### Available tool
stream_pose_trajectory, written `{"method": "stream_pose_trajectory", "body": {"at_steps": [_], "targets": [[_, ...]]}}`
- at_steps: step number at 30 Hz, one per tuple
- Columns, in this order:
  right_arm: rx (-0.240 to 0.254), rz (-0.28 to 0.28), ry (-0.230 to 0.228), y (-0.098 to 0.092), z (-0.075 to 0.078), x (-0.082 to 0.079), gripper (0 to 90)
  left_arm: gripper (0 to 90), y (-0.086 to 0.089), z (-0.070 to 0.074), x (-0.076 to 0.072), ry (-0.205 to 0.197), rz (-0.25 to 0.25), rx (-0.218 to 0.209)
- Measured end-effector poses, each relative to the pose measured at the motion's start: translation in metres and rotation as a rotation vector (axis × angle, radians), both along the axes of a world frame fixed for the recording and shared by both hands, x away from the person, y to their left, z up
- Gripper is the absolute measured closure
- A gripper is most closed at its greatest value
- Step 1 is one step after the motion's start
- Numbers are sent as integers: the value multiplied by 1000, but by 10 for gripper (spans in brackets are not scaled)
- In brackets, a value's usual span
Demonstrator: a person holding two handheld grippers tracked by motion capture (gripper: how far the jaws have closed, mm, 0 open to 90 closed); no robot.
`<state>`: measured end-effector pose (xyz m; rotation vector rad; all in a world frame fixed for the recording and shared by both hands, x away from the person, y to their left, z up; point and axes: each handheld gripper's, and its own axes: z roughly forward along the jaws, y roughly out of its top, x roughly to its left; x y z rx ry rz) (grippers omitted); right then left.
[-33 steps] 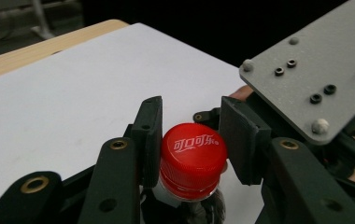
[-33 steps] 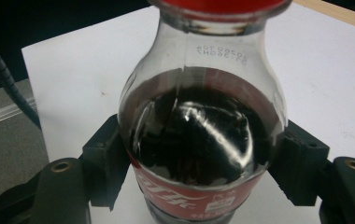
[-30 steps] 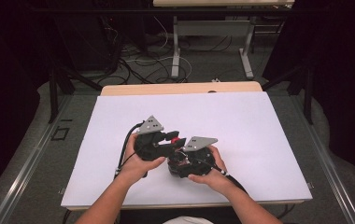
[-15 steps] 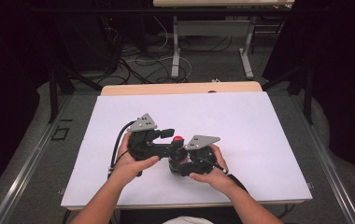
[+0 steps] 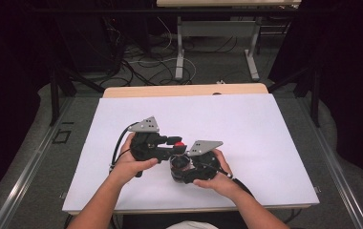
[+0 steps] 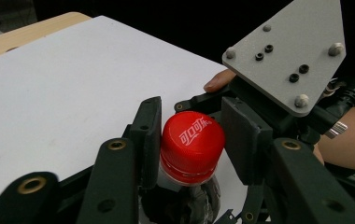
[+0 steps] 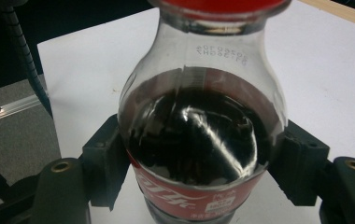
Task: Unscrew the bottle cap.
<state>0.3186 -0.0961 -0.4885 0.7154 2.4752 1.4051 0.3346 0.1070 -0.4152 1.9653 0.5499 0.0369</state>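
Note:
A cola bottle (image 7: 199,130) with dark drink and a red label stands on the white table top (image 5: 246,124), near the front. My right gripper (image 7: 199,163) is shut on its body, one pad pressed on each side. The bottle's red cap (image 6: 192,140) sits between the pads of my left gripper (image 6: 189,126), which is closed around it from the left. In the high view the cap (image 5: 179,143) shows as a red dot between the left gripper (image 5: 176,142) and the right gripper (image 5: 176,167). Both hands are close together.
The right gripper's grey three-cornered plate (image 6: 287,56) and a fingertip (image 6: 217,81) sit just behind the cap. A wooden strip (image 5: 184,89) borders the table's far edge. Desk legs and cables (image 5: 179,57) lie on the floor beyond.
The left gripper has shifted slightly left and turned, and the red cap now shows plainly at its jaws. The right hand and the bottle have stayed put.

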Motion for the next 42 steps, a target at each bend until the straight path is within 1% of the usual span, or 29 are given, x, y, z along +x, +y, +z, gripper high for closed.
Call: {"method": "stream_pose_trajectory", "body": {"at_steps": [1, 3, 5, 6, 8, 9, 10, 11, 14, 15, 16, 17, 18, 19, 20, 22, 23, 25, 27, 28, 33, 34, 35, 36, 37, 38, 40, 41, 42], "targets": [[-2, -5, 2, 0, 0, 0, 293, 604, -1, 0, -1, -16, 10, 10], [-3, -14, 1, 0, -1, 1, 293, 606, -4, 0, -5, -27, 53, 17], [-5, -32, 10, 0, -1, 0, 294, 608, -8, 1, -9, -40, 107, 30], [-15, -46, 20, -1, 0, 0, 294, 609, -11, 1, -12, -47, 141, 40], [-11, -71, 6, 0, -1, 0, 294, 610, -18, 1, -18, -55, 224, 47], [-11, -71, 6, 0, -1, 0, 294, 610, -20, 1, -21, -63, 255, 56], [-20, -86, -5, 0, -2, 1, 294, 609, -23, 2, -23, -57, 286, 66], [-23, -90, -9, 0, -2, 1, 294, 609, -27, 2, -27, -50, 338, 57], [-25, -92, -7, 0, -2, 1, 293, 607, -32, 2, -32, -58, 371, 81], [-32, -74, 7, -1, -2, 1, 293, 594, -32, 2, -32, -55, 369, 81], [-27, -77, 7, 0, -2, 0, 293, 551, -31, 3, -32, -43, 352, 63], [-26, -68, 1, -1, -1, 1, 293, 512, -28, 3, -29, -35, 315, 56], [-10, -72, 1, -1, -1, 1, 293, 488, -26, 4, -27, -26, 286, 34], [-2, -74, -1, -1, -1, 1, 293, 484, -23, 5, -26, -13, 271, 14], [-2, -74, -1, -1, -1, 1, 293, 484, -20, 6, -24, -21, 262, -1], [-3, -75, 5, -2, 0, 2, 293, 440, -15, 8, -22, -42, 246, -11], [-9, -73, 11, -3, 1, 2, 293, 440, -12, 9, -20, -44, 235, -9], [-2, -68, 6, -3, 0, 2, 293, 440, -8, 10, -17, -32, 215, -6], [-6, -64, 16, -3, 1, 2, 293, 455, -6, 8, -15, -34, 211, 13], [2, -66, 5, -2, 0, 1, 293, 457, -4, 5, -12, -31, 191, 7], [4, -56, 3, -1, 0, 0, 293, 469, -5, 0, -9, -36, 156, -6], [-5, -51, 7, -1, 0, 0, 293, 488, -6, 0, -8, -37, 145, -11], [3, -53, 3, 0, 0, 0, 293, 527, -6, -1, -7, -36, 137, -14], [3, -53, 3, 0, 0, 0, 293, 527, -7, -1, -7, -36, 130, -19], [-2, -47, 7, 0, 0, 0, 294, 588, -8, -2, -7, -34, 122, -20], [-2, -47, 7, 0, 0, 0, 294, 588, -9, -2, -7, -37, 119, -15], [-1, -51, 5, 0, -1, 0, 293, 606, -11, -2, -9, -45, 136, -7], [-11, -54, 11, 0, 0, 0, 293, 609, -13, -1, -11, -49, 155, -2], [-7, -58, 6, 0, -1, 0, 294, 609, -16, 0, -15, -44, 202, 15]]}}
